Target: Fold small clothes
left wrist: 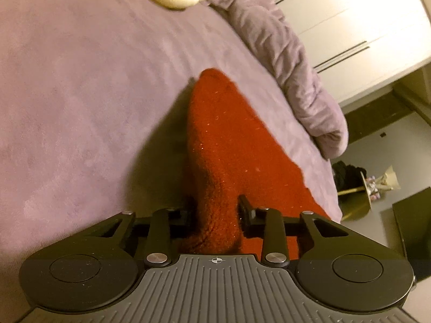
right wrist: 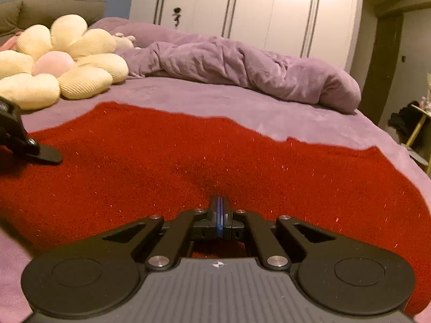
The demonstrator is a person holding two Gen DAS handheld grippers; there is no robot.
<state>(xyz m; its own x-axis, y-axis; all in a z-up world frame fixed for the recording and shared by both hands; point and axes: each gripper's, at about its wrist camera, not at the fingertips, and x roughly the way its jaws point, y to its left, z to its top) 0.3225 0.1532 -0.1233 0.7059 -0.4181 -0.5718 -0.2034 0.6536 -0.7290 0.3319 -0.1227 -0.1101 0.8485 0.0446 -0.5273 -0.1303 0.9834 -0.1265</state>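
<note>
A red knitted garment with glitter threads lies spread on the purple bed cover. My right gripper is shut, its fingertips pressed into the cloth near its front edge; whether cloth is pinched between them is hidden. In the left wrist view my left gripper holds a raised fold of the same red garment between its fingers, and the fold hangs down to the bed cover. One finger of the left gripper shows at the left of the right wrist view, on the red cloth.
A cream flower-shaped cushion lies at the back left of the bed. A bunched purple duvet runs along the far side. White wardrobe doors stand behind. The bed's right edge drops to a floor with a small table.
</note>
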